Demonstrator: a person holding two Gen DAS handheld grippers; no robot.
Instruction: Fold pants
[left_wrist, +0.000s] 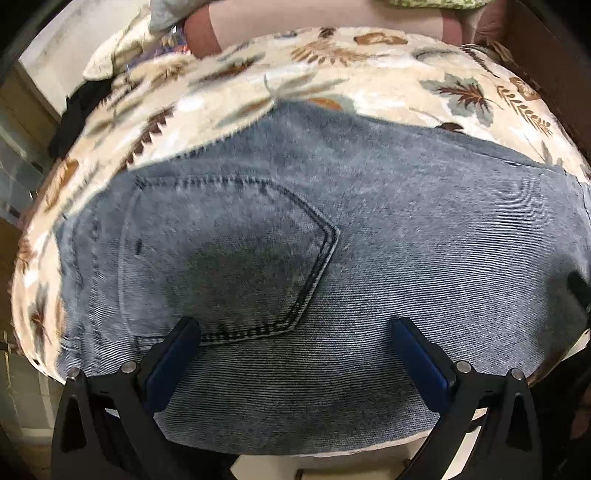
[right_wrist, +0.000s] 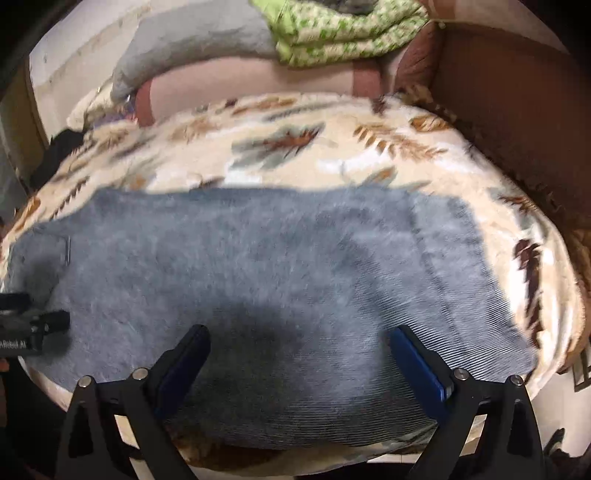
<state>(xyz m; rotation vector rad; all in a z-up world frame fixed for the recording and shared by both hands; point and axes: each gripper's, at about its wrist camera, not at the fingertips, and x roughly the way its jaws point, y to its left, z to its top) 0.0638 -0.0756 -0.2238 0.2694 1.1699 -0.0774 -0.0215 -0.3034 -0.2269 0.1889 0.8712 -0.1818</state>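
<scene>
- The left gripper (left_wrist: 295, 328) is hovering over the pants (left_wrist: 295, 266) with its jaws spread wide; nothing is lying between the blue pads (left_wrist: 170, 365), and whether the tips are touching the denim cannot be told.
- The right gripper (right_wrist: 299, 339) is likewise standing with jaws spread wide above the pants (right_wrist: 258, 280), holding nothing; contact with the cloth cannot be judged through the blur.
- The pants are lying flat on a bed, on a leaf-print blanket (left_wrist: 332, 70), stretching across both views near the bed's front edge.
- In the left wrist view a back pocket (left_wrist: 225, 258) is facing up, with its dark stitching just ahead of the left pad.
- In the right wrist view the denim is showing as a plain blue-grey panel ending at a straight edge on the right, with the blanket (right_wrist: 332, 147) lying beyond it.
- At the left edge of the right wrist view, a black part of the left gripper (right_wrist: 33, 328) is reaching over the pants; its jaws are cut off there.
- A dark object (left_wrist: 578, 291) at the right border of the left wrist view is cut off and cannot be identified.
- Both views are smeared by motion, the right more heavily; seams and folds in the denim are hard to make out there.
- At the head of the bed, a grey pillow (right_wrist: 192, 48) and a folded green patterned cloth (right_wrist: 343, 33) are resting; a brown panel (right_wrist: 517, 103) is bordering the bed on the right.
</scene>
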